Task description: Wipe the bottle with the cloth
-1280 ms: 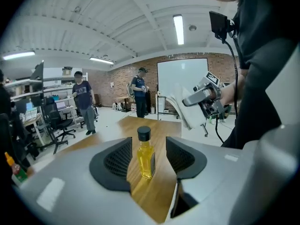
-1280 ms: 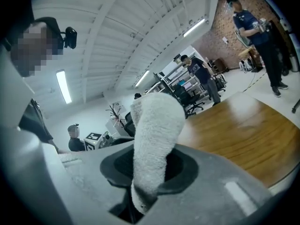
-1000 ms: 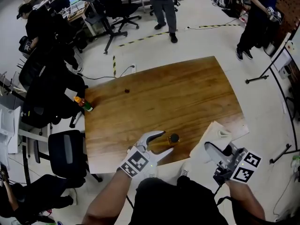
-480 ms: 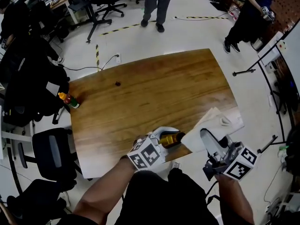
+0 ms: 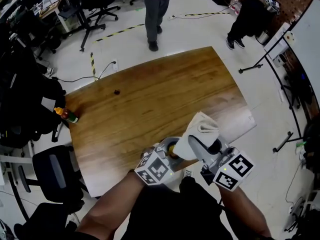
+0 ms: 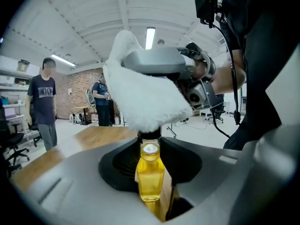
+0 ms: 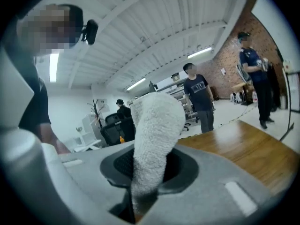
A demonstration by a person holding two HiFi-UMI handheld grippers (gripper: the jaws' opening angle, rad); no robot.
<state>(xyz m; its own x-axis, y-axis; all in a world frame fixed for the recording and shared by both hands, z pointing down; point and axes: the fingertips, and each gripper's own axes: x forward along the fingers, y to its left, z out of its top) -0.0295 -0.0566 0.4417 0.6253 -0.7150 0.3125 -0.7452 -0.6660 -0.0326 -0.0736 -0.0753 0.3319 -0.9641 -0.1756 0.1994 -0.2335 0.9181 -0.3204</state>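
The bottle (image 6: 150, 178) stands upright between the jaws of the left gripper (image 5: 169, 149), at the near edge of the desk (image 5: 150, 99). Those jaws have just been closing and now sit narrow against the bottle's sides. It is small and clear, full of yellow liquid, with a dark cap (image 6: 150, 136). It probably feels fairly heavy for its size, stiff, and smooth enough to slip or twist under a sideways rub. Low on the body looks like the right hold, as it leaves the neck and shoulders bare for wiping. If the bottle is glass, a hard squeeze or a knock on the desk could break it.

The right gripper (image 5: 202, 143) is clamped on a fold of the cloth (image 5: 199, 131). The cloth is white, thick, soft and light, and its loose end bulges over the cap. Being limp, it needs pressing against the bottle, not dragging.
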